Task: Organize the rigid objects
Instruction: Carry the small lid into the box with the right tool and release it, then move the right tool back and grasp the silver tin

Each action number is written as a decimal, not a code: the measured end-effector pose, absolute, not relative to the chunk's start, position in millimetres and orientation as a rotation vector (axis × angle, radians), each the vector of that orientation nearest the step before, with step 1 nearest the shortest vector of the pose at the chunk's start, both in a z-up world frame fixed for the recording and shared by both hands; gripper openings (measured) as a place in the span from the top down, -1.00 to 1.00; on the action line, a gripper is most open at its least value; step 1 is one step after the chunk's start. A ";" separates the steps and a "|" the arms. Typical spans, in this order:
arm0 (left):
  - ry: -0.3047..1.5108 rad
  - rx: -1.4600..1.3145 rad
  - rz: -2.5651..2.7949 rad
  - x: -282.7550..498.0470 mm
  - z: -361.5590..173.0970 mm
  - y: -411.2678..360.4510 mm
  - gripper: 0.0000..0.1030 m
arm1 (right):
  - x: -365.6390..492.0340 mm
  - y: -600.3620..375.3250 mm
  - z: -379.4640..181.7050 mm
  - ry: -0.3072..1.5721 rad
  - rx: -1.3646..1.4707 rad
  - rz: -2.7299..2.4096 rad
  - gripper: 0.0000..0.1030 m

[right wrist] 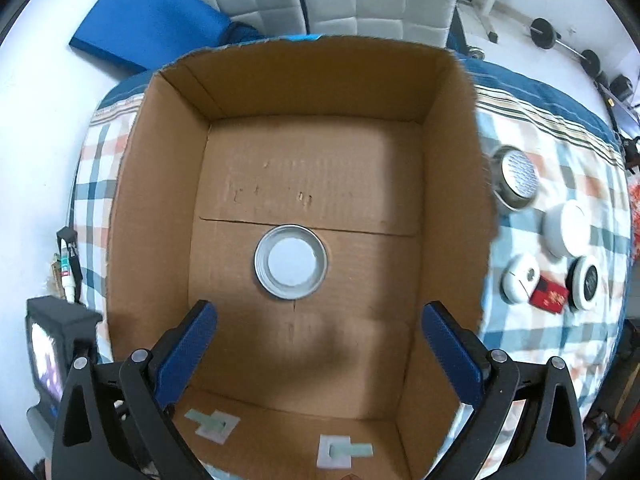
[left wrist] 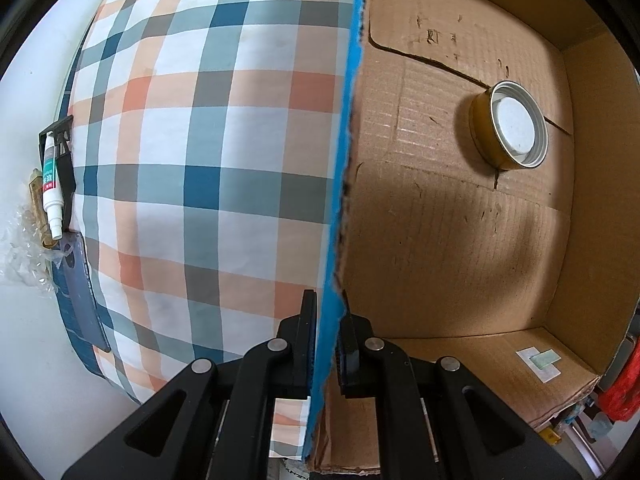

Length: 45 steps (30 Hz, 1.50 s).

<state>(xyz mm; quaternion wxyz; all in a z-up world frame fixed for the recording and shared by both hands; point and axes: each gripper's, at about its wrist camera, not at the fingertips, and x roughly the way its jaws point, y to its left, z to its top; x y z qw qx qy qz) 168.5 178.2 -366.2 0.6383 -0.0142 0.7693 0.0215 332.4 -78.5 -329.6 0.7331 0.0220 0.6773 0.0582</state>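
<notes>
Left wrist view is showing me my left gripper (left wrist: 326,336) clamping its jaws on the blue-taped wall of the cardboard box (left wrist: 340,208), low in the frame just left of centre. To the right of that wall, the box floor is lying open, and a gold tin (left wrist: 508,128) is sitting on it in the upper right, its pale inside facing the camera. Left of the wall, the checked cloth (left wrist: 208,152) is filling the middle of the frame, and a small white bottle (left wrist: 52,184) is lying at its far left edge.

Right wrist view is looking straight down into the same box (right wrist: 160,208). My right gripper (right wrist: 320,320) is hanging above it with its blue pads (right wrist: 188,348) spread wide apart and nothing between them. The tin (right wrist: 291,262) is resting on the floor at frame centre, above the gripper and apart from both pads. At the right of the frame, outside the box, several round containers (right wrist: 568,228) and a red packet (right wrist: 549,295) are lying on the cloth (right wrist: 560,168).
</notes>
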 end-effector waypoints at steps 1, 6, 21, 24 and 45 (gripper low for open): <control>1.756 -0.032 0.049 168.4 -365.9 177.9 0.88 | 329.8 -81.5 -322.5 1.487 0.055 0.130 -1.00; 1.755 -0.030 0.048 168.5 -365.7 177.3 0.88 | 314.0 -86.1 -299.4 1.467 0.096 0.159 -1.00; 1.749 -0.048 0.057 173.9 -360.0 180.7 0.88 | 330.6 -236.3 -260.2 1.326 0.341 -0.171 -1.00; 1.750 -0.062 0.075 174.4 -360.8 182.6 0.87 | 342.9 -269.8 -277.3 1.266 0.418 -0.232 -1.00; 1.757 -0.108 0.181 173.4 -365.9 192.1 0.80 | 467.3 -292.1 -435.7 1.494 0.522 -0.294 -0.49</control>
